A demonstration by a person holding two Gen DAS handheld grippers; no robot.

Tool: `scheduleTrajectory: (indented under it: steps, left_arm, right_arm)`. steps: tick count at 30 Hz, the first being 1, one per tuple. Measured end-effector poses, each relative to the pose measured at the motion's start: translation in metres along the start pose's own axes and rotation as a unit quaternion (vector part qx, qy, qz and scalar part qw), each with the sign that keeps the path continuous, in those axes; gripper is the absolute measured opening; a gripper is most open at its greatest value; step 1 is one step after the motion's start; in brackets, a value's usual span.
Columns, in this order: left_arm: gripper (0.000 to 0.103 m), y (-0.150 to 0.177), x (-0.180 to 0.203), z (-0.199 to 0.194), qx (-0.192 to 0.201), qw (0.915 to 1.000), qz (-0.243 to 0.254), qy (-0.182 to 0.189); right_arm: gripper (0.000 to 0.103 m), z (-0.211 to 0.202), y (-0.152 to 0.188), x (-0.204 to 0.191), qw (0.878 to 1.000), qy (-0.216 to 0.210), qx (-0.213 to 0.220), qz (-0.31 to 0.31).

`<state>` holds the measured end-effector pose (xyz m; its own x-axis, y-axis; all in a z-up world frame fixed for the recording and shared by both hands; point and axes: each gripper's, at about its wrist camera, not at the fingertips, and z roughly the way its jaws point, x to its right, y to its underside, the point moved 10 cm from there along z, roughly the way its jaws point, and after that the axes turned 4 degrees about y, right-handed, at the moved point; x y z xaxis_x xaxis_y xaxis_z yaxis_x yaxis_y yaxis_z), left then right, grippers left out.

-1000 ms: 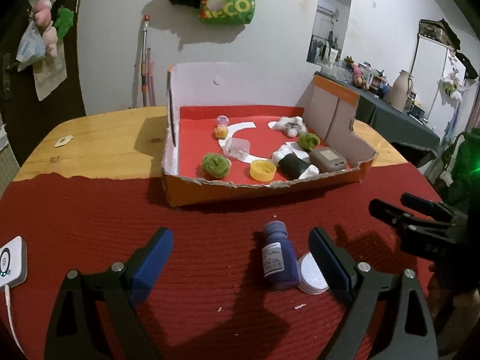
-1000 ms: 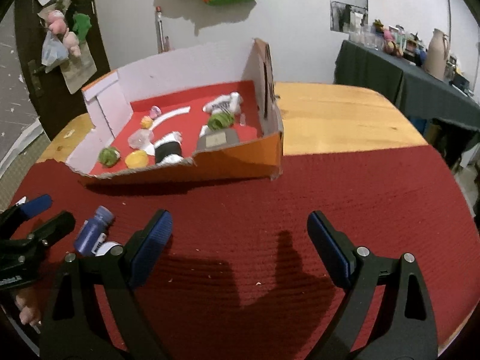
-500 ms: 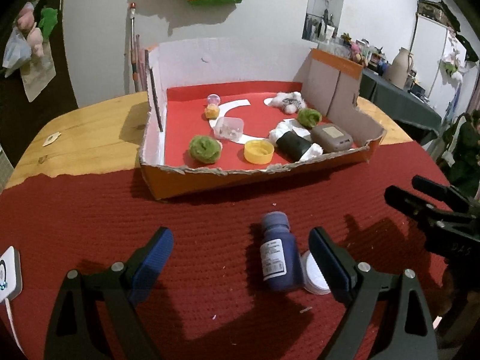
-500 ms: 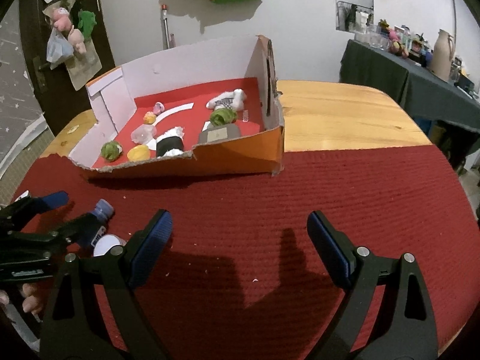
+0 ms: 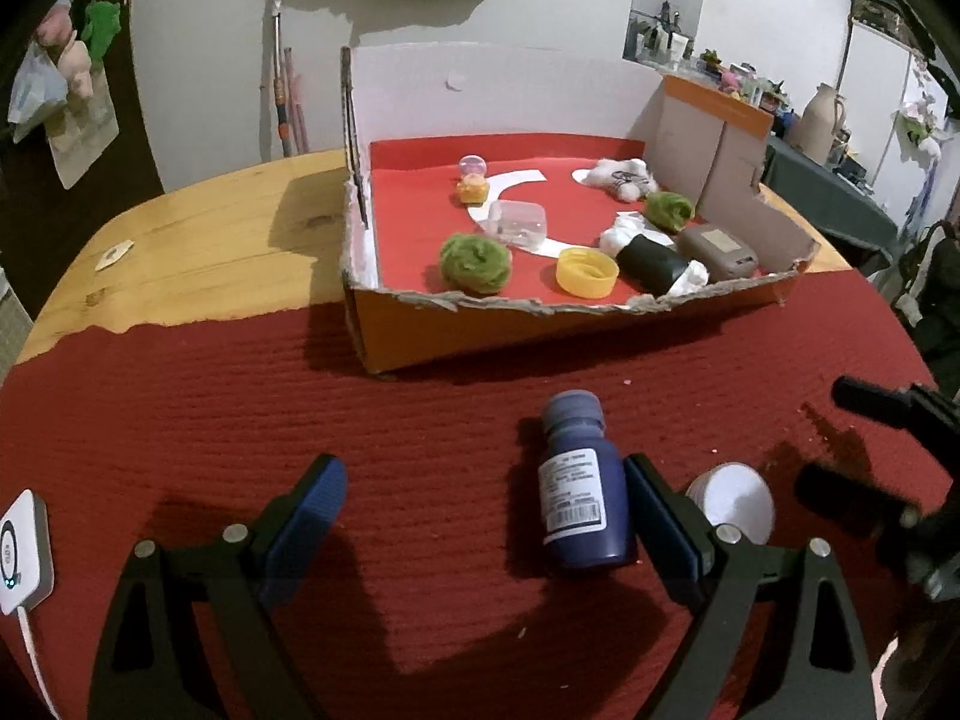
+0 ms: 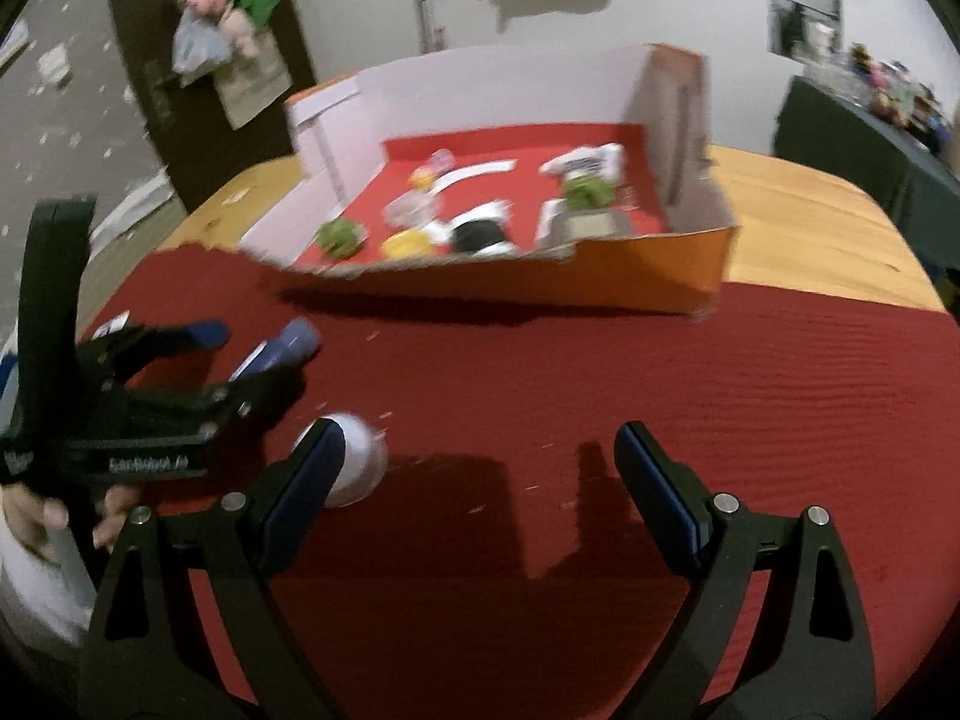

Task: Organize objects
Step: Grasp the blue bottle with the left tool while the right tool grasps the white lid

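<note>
A dark blue bottle (image 5: pixel 581 489) with a white label lies on the red mat, between the fingers of my left gripper (image 5: pixel 483 501) and close against the right finger; the jaws stand wide open, the left finger well clear of it. A white lid (image 5: pixel 731 504) lies just right of that finger. In the right wrist view the bottle (image 6: pixel 282 351) shows partly behind the left gripper (image 6: pixel 207 354). My right gripper (image 6: pixel 480 468) is open above the bare mat, its left finger over the edge of the white lid (image 6: pixel 360 462).
An orange cardboard box (image 5: pixel 600 324) with a red floor stands behind, holding green fluff balls, a yellow cap (image 5: pixel 587 271), a black roll, a brown case and small toys. A white device (image 5: pixel 21 549) lies at the mat's left edge. A hand (image 6: pixel 66 516) holds the left gripper.
The left gripper has come down and nearer, so the bottle now lies between its fingers. The right gripper has swung left, bringing the white lid to its left finger.
</note>
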<state>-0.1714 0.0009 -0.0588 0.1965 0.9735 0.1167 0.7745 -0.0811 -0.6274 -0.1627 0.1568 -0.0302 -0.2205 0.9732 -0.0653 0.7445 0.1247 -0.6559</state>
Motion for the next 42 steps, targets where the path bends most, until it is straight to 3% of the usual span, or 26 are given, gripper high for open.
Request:
scheduleTrajectory:
  steps: [7,13,22,25,38,42]
  left_arm:
    - [0.093,0.005,-0.007,-0.006,0.004,0.9999,-0.001,0.013]
    - [0.093,0.005,-0.014,-0.008,0.006,0.9997,-0.01,0.022]
    - [0.093,0.006,-0.009,-0.007,0.006,0.9996,0.001,0.027]
    - [0.091,0.005,-0.006,-0.006,0.006,0.9996,0.009,0.027]
    - [0.065,0.004,0.019,-0.006,0.008,0.998,0.04,0.049]
    - [0.061,0.005,0.024,-0.006,0.01,0.9974,0.042,0.058]
  right_arm:
    - [0.092,0.011,0.012,-0.025,0.999,-0.018,-0.025,-0.032]
    - [0.092,0.02,0.013,-0.033,0.996,0.015,-0.033,-0.082]
    - [0.092,0.018,0.001,0.012,0.995,0.083,-0.017,-0.05]
    - [0.092,0.016,0.0,0.021,0.994,0.088,-0.015,-0.056]
    - [0.086,0.024,-0.003,0.002,0.993,0.061,-0.016,-0.097]
    - [0.085,0.027,-0.005,-0.001,0.993,0.06,-0.016,-0.099]
